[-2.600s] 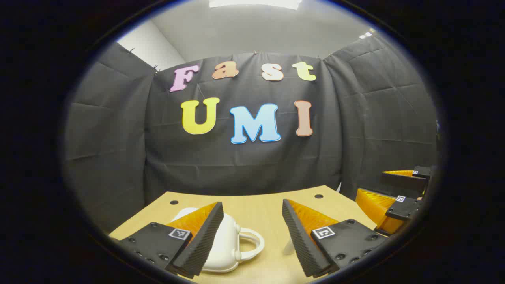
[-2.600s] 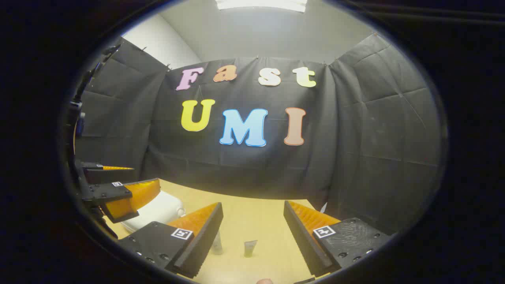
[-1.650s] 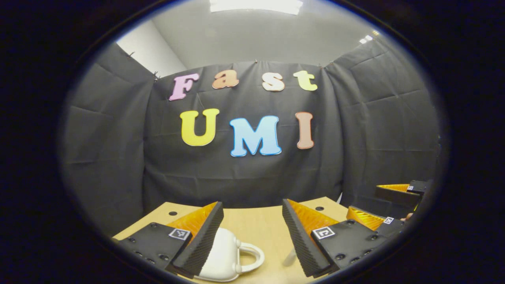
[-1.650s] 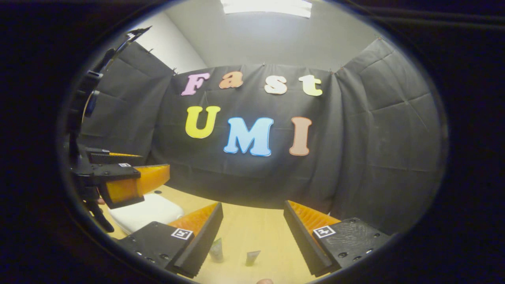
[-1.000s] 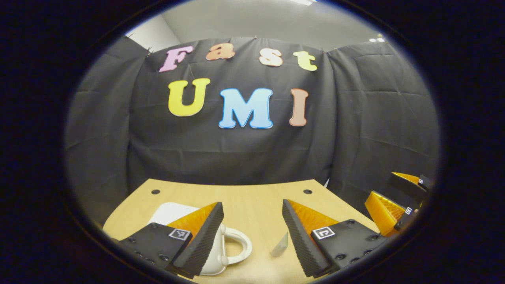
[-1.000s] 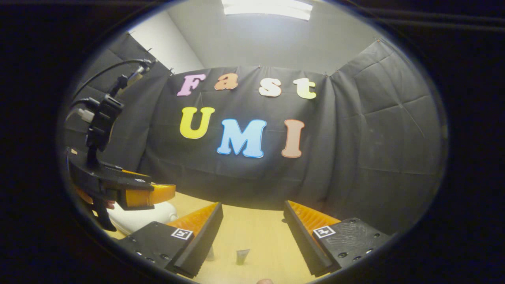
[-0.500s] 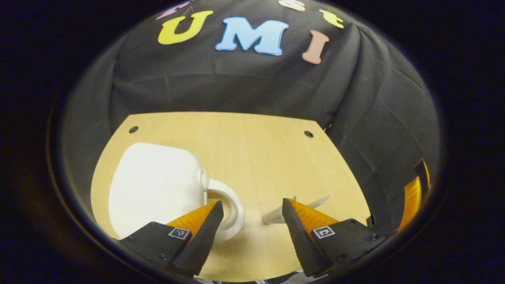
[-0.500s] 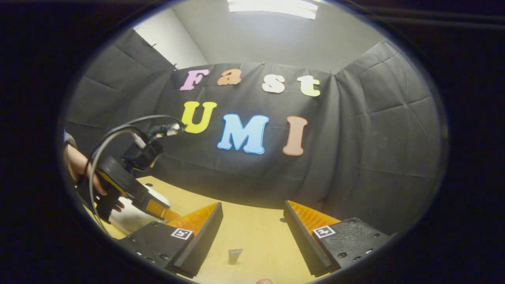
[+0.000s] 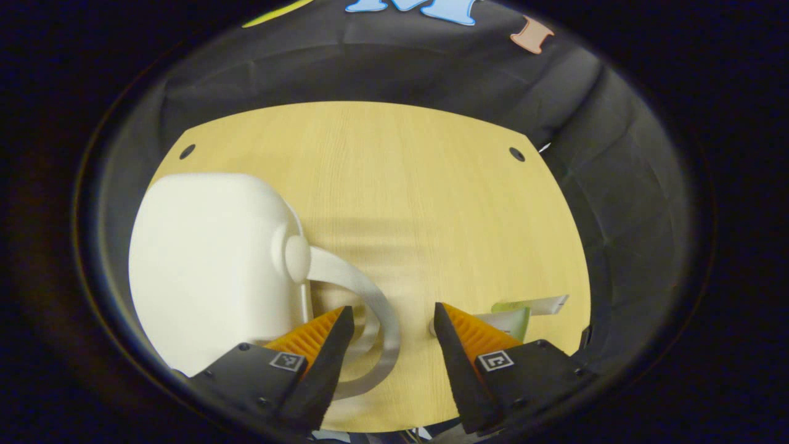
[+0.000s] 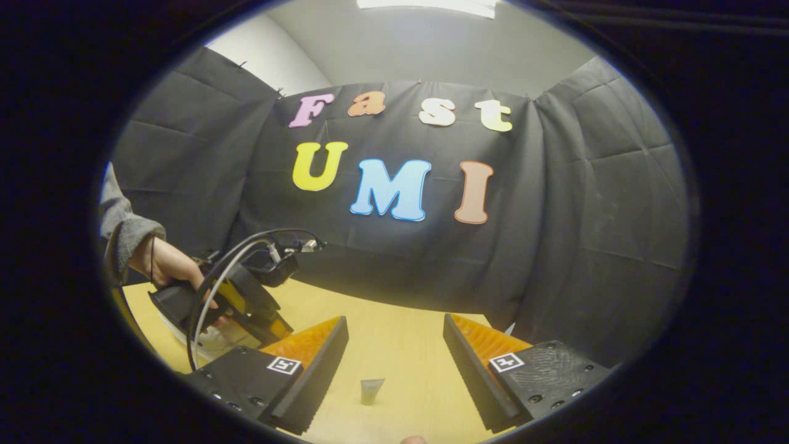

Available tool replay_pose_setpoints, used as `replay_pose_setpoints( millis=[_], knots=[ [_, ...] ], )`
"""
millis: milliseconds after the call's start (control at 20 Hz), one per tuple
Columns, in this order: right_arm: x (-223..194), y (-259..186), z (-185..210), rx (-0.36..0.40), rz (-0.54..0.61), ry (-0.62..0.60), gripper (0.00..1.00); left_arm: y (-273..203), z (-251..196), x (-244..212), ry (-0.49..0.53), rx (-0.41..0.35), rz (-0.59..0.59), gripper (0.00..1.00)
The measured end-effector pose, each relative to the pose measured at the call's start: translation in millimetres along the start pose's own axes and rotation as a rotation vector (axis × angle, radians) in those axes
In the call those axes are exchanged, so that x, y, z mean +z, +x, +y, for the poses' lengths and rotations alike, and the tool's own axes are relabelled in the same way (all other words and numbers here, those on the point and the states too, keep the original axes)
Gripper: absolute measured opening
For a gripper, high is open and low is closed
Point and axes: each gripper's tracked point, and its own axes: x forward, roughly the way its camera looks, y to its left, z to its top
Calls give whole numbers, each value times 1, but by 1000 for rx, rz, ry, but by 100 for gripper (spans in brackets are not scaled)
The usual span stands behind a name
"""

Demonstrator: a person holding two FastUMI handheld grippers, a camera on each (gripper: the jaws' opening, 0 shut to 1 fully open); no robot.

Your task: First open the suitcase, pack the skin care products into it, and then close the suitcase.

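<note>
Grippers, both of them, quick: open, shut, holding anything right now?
Left gripper: open, holding nothing, over the white suitcase's handle.
Right gripper: open, holding nothing, above the table.

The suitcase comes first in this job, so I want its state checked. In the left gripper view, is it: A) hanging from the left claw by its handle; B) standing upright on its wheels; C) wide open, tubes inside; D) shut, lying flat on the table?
D: the white suitcase lies flat on the table with its lid down, and the open left claw straddles one side of its handle without pinching it.
</note>
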Motion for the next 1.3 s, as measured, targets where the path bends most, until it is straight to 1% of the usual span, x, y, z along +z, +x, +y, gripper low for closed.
replay_pose_setpoints(
  millis=[50, 100, 150, 200, 250, 300, 350, 400, 450, 500, 550, 700, 800, 850, 900, 1100, 1200, 1300],
  knots=[
    [-1, 2, 0, 3, 6, 8, 94, 5, 0, -2, -11, 2, 16, 80],
    [-1, 2, 1, 3, 9, 17, 94, 10, -2, -3, -22, -7, 27, 60],
    [-2, 3, 1, 7, 14, 24, 94, 12, -2, -4, -27, -7, 37, 60],
    [-1, 3, 2, 12, 17, 28, 94, 14, -5, -6, -39, -25, 46, 64],
    [-1, 4, 2, 14, 19, 30, 94, 16, -3, -8, -50, -19, 60, 50],
    [-1, 3, 2, 17, 21, 30, 94, 16, 2, -10, -54, -2, 74, 40],
    [-1, 2, 3, 19, 22, 32, 94, 20, 5, -11, -80, -11, 75, 36],
    [-2, 1, 3, 21, 22, 35, 94, 19, 3, -10, -98, -23, 76, 23],
    [-5, 0, 2, 23, 27, 37, 94, 18, 1, -10, -114, -38, 76, 23],
    [-7, 0, 2, 28, 34, 39, 94, 14, -1, -7, -113, -49, 70, 19],
    [-9, -1, 2, 33, 38, 40, 94, 11, -1, -6, -106, -53, 62, 19],
    [-12, -3, -1, 46, 43, 29, 94, -10, -2, 3, -74, -41, 39, 19],
    [-8, -2, -2, 56, 31, 18, 94, -30, -5, 11, -81, -45, 22, 19],
    [-6, -1, -2, 59, 21, 13, 95, -45, -5, 17, -79, -48, 11, 19],
    [-3, -2, -2, 60, 12, 9, 94, -61, -3, 23, -67, -49, -9, 19],
    [6, -2, 8, 51, -9, 14, 94, -138, 19, 48, -39, -46, -108, 19],
    [9, -1, 20, 49, -13, 23, 94, -171, 48, 58, -20, -19, -155, 19],
    [14, 0, 29, 30, -21, 29, 94, -204, 72, 67, -19, -19, -197, 19]
  ],
)
